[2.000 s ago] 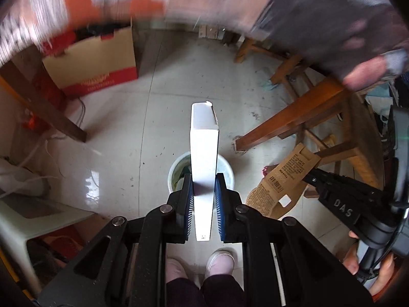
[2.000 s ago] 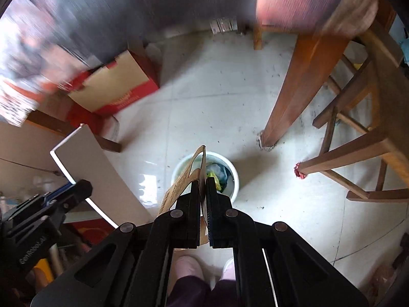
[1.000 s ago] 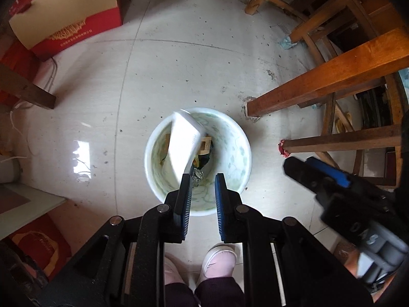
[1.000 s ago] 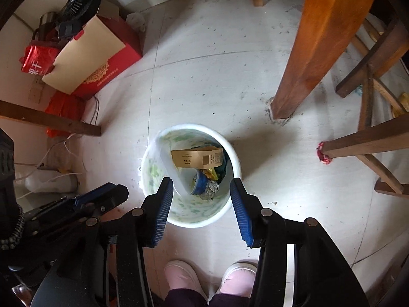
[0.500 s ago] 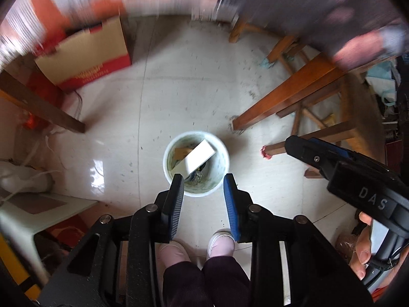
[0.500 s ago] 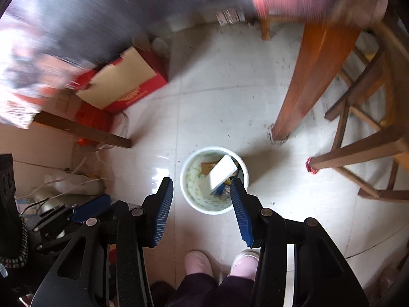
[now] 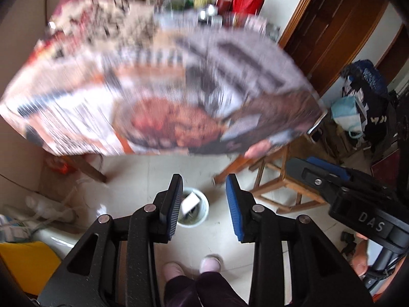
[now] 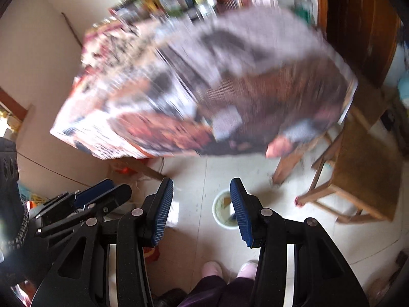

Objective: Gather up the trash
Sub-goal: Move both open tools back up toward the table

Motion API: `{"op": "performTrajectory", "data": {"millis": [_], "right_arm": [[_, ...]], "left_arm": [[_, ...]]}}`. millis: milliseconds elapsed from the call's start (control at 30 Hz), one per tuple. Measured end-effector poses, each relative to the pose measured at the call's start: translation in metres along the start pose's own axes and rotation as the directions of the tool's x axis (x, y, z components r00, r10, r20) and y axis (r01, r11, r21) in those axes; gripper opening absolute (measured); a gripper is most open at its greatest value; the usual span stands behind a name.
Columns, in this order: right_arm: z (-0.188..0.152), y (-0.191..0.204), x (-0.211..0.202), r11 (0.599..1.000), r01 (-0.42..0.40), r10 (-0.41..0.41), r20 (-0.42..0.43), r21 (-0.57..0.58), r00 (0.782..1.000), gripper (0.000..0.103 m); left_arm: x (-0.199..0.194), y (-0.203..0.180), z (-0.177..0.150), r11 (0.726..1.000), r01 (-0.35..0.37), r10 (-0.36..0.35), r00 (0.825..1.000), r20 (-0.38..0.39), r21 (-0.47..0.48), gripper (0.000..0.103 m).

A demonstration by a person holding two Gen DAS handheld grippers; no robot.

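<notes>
A small white trash bin (image 7: 198, 216) stands on the tiled floor far below. A white box (image 7: 190, 200) leans inside it. The bin also shows in the right wrist view (image 8: 222, 211), with a brown card (image 8: 226, 200) in it. My left gripper (image 7: 204, 188) is open and empty, high above the bin. My right gripper (image 8: 202, 190) is open and empty, also high above the floor. Each gripper shows at the edge of the other's view.
A table covered with printed paper (image 7: 158, 89) fills the upper view, blurred, with bottles and jars at its far edge (image 7: 204, 2). A wooden stool (image 8: 358, 163) stands right of the bin. A yellow object (image 7: 23, 263) and white bags lie at left. My feet (image 7: 191, 266) are below.
Both grippers let go of the white box and brown card into the bin, then rose high and tilted up, so the bin shrank and the tabletop came into view.
</notes>
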State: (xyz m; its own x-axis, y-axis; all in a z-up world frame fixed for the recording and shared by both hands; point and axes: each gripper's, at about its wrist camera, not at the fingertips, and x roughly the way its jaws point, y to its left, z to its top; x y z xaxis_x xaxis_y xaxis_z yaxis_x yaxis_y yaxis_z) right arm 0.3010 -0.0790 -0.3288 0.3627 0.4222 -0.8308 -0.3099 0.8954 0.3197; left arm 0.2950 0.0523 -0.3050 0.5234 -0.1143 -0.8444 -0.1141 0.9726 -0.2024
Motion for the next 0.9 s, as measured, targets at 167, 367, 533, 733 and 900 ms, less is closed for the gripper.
{"op": "performTrajectory", "data": {"millis": [167,367,533,733,900], "right_arm": [[0.022,0.037,-0.072,0.999,0.025,-0.02,0.101,-0.049,0.995,0.043],[0.04,0.072,-0.145,0.998,0.022,-0.01,0.232,-0.051,0.973,0.043],[0.051,0.101,-0.193,0.994,0.08,-0.048,0.345,-0.077,0.937,0.043],[0.052,0.116,-0.233,0.987,0.141,-0.088,0.466,-0.08,0.88,0.064],[0.058,0.115,-0.253,0.987,0.155,-0.1,0.558,-0.051,0.824,0.083]], "left_arm": [[-0.082,-0.005,0.029,0.999,-0.029,0.024,0.993,0.118,0.04,0.034],[-0.177,-0.004,0.057,0.996,-0.042,0.018,0.96,0.28,0.08,0.042],[-0.234,-0.005,0.072,0.992,-0.037,-0.014,0.922,0.387,0.123,0.047],[-0.273,-0.004,0.081,0.992,-0.025,-0.039,0.874,0.483,0.124,0.077],[-0.279,0.0,0.095,0.994,0.031,-0.08,0.869,0.488,0.109,0.08]]}}
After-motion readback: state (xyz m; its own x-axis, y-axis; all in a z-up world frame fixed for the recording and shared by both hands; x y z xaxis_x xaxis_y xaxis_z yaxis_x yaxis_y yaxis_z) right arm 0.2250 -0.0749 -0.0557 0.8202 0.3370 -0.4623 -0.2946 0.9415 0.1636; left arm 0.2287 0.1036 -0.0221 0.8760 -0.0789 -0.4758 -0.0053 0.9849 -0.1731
